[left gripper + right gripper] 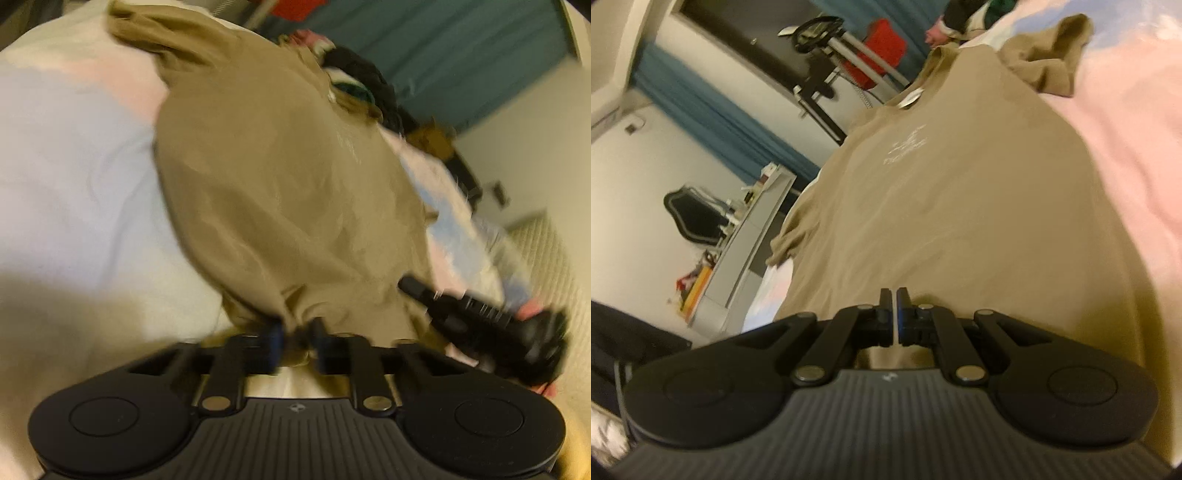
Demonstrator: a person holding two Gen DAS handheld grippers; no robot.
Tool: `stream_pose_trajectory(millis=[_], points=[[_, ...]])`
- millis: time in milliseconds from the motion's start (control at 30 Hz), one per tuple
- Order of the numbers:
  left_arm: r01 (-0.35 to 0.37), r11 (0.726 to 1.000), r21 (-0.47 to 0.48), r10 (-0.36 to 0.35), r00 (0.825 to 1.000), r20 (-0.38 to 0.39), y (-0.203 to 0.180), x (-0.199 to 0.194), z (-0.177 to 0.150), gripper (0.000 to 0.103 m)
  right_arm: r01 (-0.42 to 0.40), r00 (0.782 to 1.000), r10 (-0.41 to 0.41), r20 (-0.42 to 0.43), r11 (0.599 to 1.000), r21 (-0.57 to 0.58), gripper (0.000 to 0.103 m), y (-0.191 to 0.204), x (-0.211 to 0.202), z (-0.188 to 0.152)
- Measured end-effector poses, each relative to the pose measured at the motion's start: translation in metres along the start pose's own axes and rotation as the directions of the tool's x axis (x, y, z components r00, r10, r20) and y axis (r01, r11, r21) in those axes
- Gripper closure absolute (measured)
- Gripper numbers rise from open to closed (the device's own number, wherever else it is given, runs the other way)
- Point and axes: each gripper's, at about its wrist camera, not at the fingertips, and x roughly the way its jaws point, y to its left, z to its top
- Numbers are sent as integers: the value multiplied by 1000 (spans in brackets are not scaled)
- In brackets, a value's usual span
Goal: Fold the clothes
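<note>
Tan T-shirt point(960, 206) flat on bed, collar seemingly pointing away lengthwise

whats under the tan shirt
The tan shirt lies spread on a pastel pink-and-blue bedsheet, which shows around its edges. Whatever else might sit beneath the shirt is covered and cannot be seen.

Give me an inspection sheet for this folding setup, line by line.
Surface: bed sheet, pale pink and blue.
Job's things: tan T-shirt spread out, one sleeve bunched.
Clutter: clothes pile beyond the collar.
Grippers: left claw pinching the shirt's hem; right claw shut, whether it holds cloth cannot be told.
Cables: nothing seen.
Surroundings: blue curtain, exercise machine, grey shelf.
</note>
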Motion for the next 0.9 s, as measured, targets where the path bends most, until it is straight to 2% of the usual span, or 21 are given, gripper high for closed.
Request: stream_pose_trajectory(millis=[67,133,200,300,367,400,433,467,533,567,633,733,767,800,867,900], points=[[30,996,-89,-30,1000,0,8,-15,4,94,-18,1000,18,-11,999,-44,97,6,-1,1],[3,991,-133,-5,1000,-15,10,-34,10,95,-36,999,32,-32,989,-144,96,23,-2,-3],[-26,984,-175,21,999,-31,11,-53,16,96,-64,997,50,-60,961,-270,96,45,-2,-11],[-50,969,-241,48,999,-13,20,-80,30,96,-117,990,68,-121,879,-463,95,81,-3,-33],[-62,954,-295,61,998,-11,29,-96,40,97,-155,983,77,-165,827,-541,94,98,-6,-50],[-49,949,-311,57,998,16,32,-102,45,98,-174,979,79,-186,799,-576,92,106,-7,-58],[-36,945,-326,53,998,45,36,-109,49,99,-191,976,80,-205,771,-608,83,113,-9,-65],[-10,946,-323,37,996,76,39,-114,52,99,-206,972,79,-222,741,-639,63,119,-10,-73],[45,952,-303,-4,991,137,43,-120,53,98,-236,964,77,-253,682,-692,40,130,-13,-87],[31,956,-292,8,991,133,46,-117,51,96,-249,961,77,-264,654,-714,39,134,-14,-93],[-19,963,-270,53,992,116,52,-110,43,95,-235,964,47,-263,618,-750,39,139,-11,-103],[-110,966,-234,134,987,88,61,-98,27,86,-162,975,-29,-221,589,-792,39,139,2,-112],[-112,969,-218,134,987,89,66,-99,21,81,-150,976,-41,-212,579,-802,39,138,8,-114],[-113,973,-203,133,987,91,72,-100,15,70,-142,977,-49,-206,568,-811,40,138,14,-115],[-109,975,-194,132,985,112,85,-108,3,56,-152,973,-48,-224,595,-790,43,132,23,-111],[-104,977,-189,130,983,132,87,-110,-1,52,-158,971,-46,-234,611,-776,68,129,27,-109]])
